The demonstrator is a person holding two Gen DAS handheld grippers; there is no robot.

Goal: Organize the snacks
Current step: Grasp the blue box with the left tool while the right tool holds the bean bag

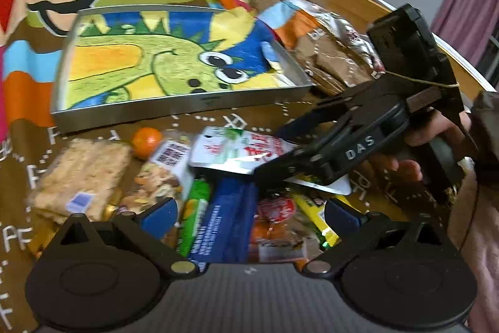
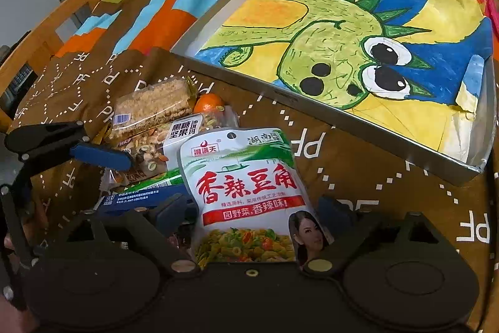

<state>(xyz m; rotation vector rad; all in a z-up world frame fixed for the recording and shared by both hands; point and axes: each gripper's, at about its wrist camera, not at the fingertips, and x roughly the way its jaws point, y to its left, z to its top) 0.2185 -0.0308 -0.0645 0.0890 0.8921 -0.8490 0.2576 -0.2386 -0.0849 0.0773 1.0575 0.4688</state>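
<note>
A heap of snacks lies on the brown cloth in front of a grey tray point(image 1: 181, 106) point(image 2: 343, 122) lined with a dinosaur drawing. On top is a white and green pouch point(image 1: 230, 149) point(image 2: 246, 177). My right gripper point(image 2: 254, 213) point(image 1: 277, 152) stands open, a finger on either side of the pouch and a thin gap at each. Open too, my left gripper point(image 1: 252, 217) hovers over a blue box point(image 1: 224, 223) point(image 2: 140, 198), a green pack point(image 1: 195, 214) and a red packet point(image 1: 274, 208); one of its blue pads point(image 2: 103, 156) shows in the right wrist view.
A crispy rice bar point(image 1: 81, 170) point(image 2: 152, 105), a small orange point(image 1: 146, 138) point(image 2: 209, 102) and a nut bar pack point(image 1: 162, 173) point(image 2: 149, 145) lie at the heap's left. Brown and silver packets point(image 1: 330, 58) rest beside the tray. A person's hand point(image 1: 436, 130) holds the right gripper.
</note>
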